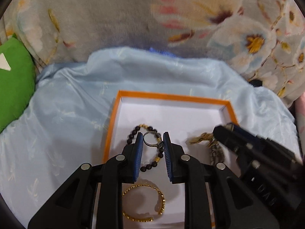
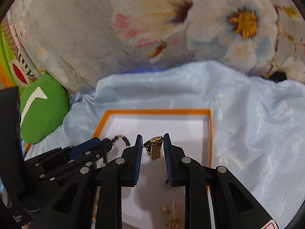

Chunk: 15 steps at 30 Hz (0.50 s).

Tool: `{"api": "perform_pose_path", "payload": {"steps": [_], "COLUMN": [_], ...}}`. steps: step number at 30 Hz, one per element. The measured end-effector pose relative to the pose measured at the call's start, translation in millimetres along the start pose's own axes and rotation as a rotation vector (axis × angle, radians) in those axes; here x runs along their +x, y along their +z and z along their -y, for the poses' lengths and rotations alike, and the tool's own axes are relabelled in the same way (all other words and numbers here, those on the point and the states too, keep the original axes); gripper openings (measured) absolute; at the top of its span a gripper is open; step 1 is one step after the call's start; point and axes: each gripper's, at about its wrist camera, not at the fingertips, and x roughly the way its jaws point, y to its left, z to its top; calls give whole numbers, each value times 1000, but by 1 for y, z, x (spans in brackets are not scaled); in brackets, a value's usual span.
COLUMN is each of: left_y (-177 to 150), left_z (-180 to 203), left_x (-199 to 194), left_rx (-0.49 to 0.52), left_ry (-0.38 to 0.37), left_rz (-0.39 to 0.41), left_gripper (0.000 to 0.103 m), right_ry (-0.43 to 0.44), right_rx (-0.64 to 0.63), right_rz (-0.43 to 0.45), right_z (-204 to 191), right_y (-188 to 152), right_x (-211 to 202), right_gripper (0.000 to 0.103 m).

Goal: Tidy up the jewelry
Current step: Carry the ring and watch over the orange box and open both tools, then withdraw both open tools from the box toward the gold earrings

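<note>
An orange-rimmed box (image 1: 171,96) with a white floor lies on light blue satin. In the left wrist view my left gripper (image 1: 152,135) holds a silver ring (image 1: 152,139) between its blue pads above a dark bead bracelet (image 1: 146,152). A gold bangle (image 1: 144,202) lies nearer in the box. My right gripper (image 1: 228,126) enters from the right with a gold watch (image 1: 207,141) at its tips. In the right wrist view my right gripper (image 2: 152,138) is closed on the gold watch (image 2: 154,146) over the box (image 2: 158,111). A pearl piece (image 2: 171,213) lies below. The left gripper (image 2: 103,143) shows at the left.
A floral plush blanket (image 1: 133,15) rises behind the satin cloth (image 1: 63,114). A green cushion (image 1: 13,80) lies at the left, also in the right wrist view (image 2: 43,106). A small black object (image 1: 256,83) sits at the blanket's edge on the right.
</note>
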Motion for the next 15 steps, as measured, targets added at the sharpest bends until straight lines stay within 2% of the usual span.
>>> {"api": "perform_pose_path", "payload": {"steps": [1, 2, 5, 7, 12, 15], "left_y": [-3, -7, -16, -22, -30, -38], "left_z": [-1, -1, -6, -9, -17, -25], "left_x": [4, 7, 8, 3, -18, -32], "left_rx": [2, 6, -14, -29, -51, -67], "left_ry": [3, 10, 26, 7, 22, 22], "left_rz": [-6, -14, -3, 15, 47, 55], "left_gripper": [21, 27, 61, 62, 62, 63], "right_ry": [-5, -5, 4, 7, -18, -35], "right_rx": [-3, -6, -5, -3, 23, 34], "right_rz": [-11, -16, -23, -26, 20, 5], "right_z": [3, 3, 7, 7, 16, 22], "right_y": [-6, -10, -20, -25, -28, -29], "right_x": [2, 2, -2, -5, -24, -24], "right_gripper": [21, 21, 22, 22, 22, 22]}}
